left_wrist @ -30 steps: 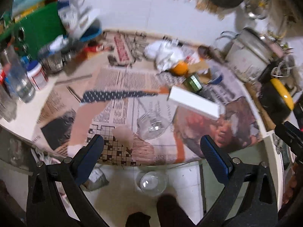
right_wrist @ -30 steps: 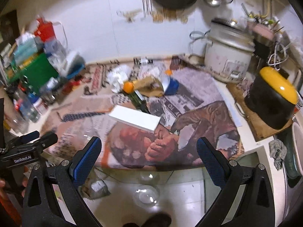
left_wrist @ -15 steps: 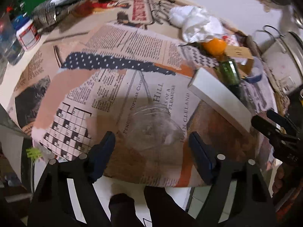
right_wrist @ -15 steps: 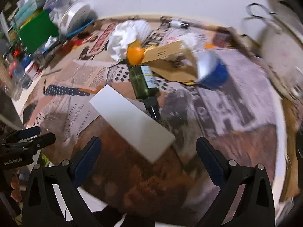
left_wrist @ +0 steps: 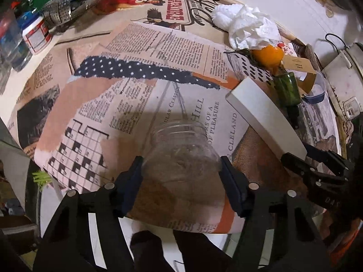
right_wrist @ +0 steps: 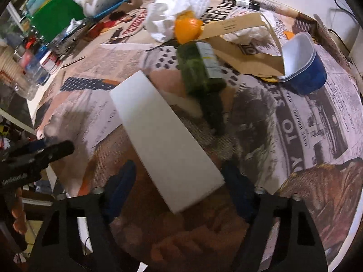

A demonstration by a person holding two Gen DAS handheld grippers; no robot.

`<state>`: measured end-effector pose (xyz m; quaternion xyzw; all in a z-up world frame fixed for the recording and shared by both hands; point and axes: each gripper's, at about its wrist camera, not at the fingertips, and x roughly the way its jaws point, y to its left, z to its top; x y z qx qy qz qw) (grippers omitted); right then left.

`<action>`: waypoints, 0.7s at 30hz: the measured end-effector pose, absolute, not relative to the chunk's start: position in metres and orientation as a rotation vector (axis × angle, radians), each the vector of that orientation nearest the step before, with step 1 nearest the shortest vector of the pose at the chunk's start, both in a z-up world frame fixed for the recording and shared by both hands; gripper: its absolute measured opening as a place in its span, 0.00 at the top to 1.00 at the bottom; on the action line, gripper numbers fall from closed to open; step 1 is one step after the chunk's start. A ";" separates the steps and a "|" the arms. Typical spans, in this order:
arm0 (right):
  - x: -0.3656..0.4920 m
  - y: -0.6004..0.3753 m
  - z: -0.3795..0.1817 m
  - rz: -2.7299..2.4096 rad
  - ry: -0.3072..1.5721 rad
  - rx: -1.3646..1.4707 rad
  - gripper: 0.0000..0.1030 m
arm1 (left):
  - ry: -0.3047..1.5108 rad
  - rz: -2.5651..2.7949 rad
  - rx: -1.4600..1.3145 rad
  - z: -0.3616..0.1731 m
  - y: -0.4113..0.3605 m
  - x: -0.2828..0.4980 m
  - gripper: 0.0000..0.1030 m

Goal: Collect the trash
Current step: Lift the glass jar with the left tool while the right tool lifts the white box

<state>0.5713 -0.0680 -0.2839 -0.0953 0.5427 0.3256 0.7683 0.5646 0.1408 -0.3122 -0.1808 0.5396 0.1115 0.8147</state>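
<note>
A clear plastic jar lies on its side on the newsprint-patterned table. My left gripper straddles it, jaws closing, and both blue pads touch its sides. The right gripper is closing around the near end of a long white box. Its right pad is at the box's corner, while a small gap shows at the left pad. Beyond the box lie a green glass bottle, an orange, crumpled white paper, a brown paper bag and a blue tub.
Along the table's left side stand a green box, a metal steamer basket and small bottles. A rice cooker sits at the far right. The table's near edge runs just under both grippers, with floor below.
Both grippers have dropped towards the table and tipped downward. The left jaws narrowed onto the clear jar. The right jaws narrowed around the white box's near end.
</note>
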 end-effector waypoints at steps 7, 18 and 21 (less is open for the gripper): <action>0.550 -0.057 -0.281 0.693 1.145 -0.138 0.49 | 1.123 0.236 -0.286 -0.309 0.147 0.564 0.37; 0.503 -0.047 -0.242 0.600 1.003 0.025 0.51 | 0.989 0.101 -0.233 -0.270 0.170 0.542 0.37; 0.490 -0.048 -0.230 0.544 0.954 0.056 0.51 | 0.947 0.059 -0.209 -0.257 0.173 0.532 0.37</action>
